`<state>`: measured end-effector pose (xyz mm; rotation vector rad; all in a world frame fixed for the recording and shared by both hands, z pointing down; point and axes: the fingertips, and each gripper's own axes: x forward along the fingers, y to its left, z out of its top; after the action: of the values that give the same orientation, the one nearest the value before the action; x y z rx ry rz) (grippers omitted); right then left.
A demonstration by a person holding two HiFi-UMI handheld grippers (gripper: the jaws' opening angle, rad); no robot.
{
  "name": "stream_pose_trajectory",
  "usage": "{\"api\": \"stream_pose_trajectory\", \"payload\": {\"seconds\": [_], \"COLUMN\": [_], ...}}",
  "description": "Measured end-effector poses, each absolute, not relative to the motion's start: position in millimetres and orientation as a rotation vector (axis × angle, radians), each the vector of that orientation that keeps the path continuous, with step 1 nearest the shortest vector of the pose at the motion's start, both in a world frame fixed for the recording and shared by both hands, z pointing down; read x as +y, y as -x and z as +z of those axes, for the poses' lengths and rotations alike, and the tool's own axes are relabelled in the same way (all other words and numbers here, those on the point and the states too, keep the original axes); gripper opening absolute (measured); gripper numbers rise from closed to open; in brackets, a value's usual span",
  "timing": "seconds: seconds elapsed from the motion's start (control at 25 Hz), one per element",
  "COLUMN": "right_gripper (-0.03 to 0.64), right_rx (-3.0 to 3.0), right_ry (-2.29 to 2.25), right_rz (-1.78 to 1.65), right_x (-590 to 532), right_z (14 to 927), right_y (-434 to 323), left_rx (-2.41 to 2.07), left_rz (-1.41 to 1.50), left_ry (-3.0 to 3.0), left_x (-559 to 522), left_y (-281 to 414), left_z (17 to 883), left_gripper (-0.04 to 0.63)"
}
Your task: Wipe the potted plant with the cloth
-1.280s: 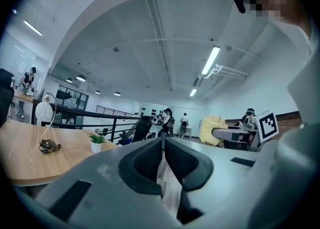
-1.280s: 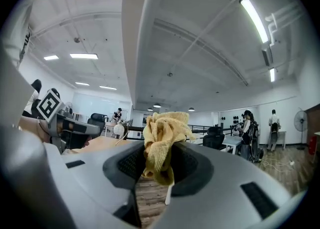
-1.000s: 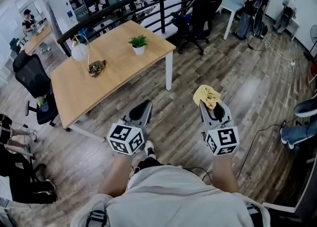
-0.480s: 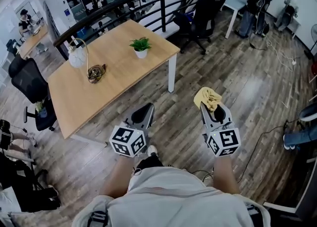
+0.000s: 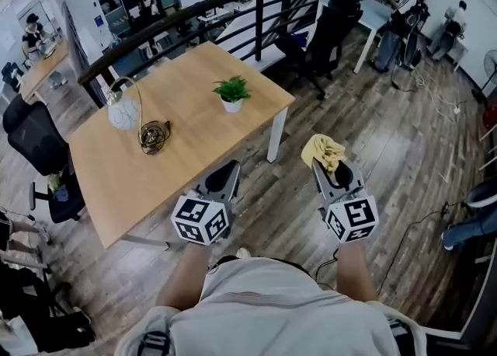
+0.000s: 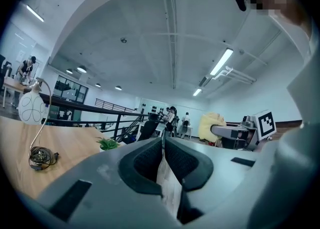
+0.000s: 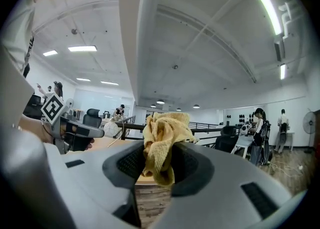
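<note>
Left hand-held gripper [image 5: 226,169]: closed, jaws together w/ nothing btw them (only a thin seam shows in the left gripper view). It's held level over the wood floor [image 5: 373,137], just off the near edge of the counter [image 5: 210,137].

Right hand-held gripper [image 5: 329,166]: gripping the yellow cloth [image 5: 323,149]. The cloth is bunched & pinched btw the pads. Most of it sticks up & out past the jaw tips, w/ a short tail hanging below in the right gripper view. This gripper is also level, over the floor, to the right of the counter's near corner.

Potted plant [image 5: 232,92]: small green plant in a white pot, upright on the counter near its far right corner. It's well apart from both grippers, roughly ahead of the left one.

Also on the counter, twd its left end: a white globe lamp [image 5: 123,111] w/ a thin arched stem, & a coiled cable [image 5: 154,130] just beside it.

A black office chair [image 5: 326,32] stands beyond the counter's right end, near the black railing [image 5: 194,5]
</note>
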<state>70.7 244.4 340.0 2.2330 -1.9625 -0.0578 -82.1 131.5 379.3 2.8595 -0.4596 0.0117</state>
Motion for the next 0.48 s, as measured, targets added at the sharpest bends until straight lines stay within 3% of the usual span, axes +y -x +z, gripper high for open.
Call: {"api": "stream_pose_trajectory", "payload": {"seconds": [0.48], "right_gripper": [0.183], "right_rx": [-1.989], "right_ry": [-2.144], "right_rz": [0.033], "right_x": [153], "right_z": [357], "right_y": [-104], "left_rx": [-0.489], "left_rz": [-0.019], "left_ry": [-2.797], "left_x": [53], "left_y": [65], "left_z": [396], "left_gripper": [0.029]}}
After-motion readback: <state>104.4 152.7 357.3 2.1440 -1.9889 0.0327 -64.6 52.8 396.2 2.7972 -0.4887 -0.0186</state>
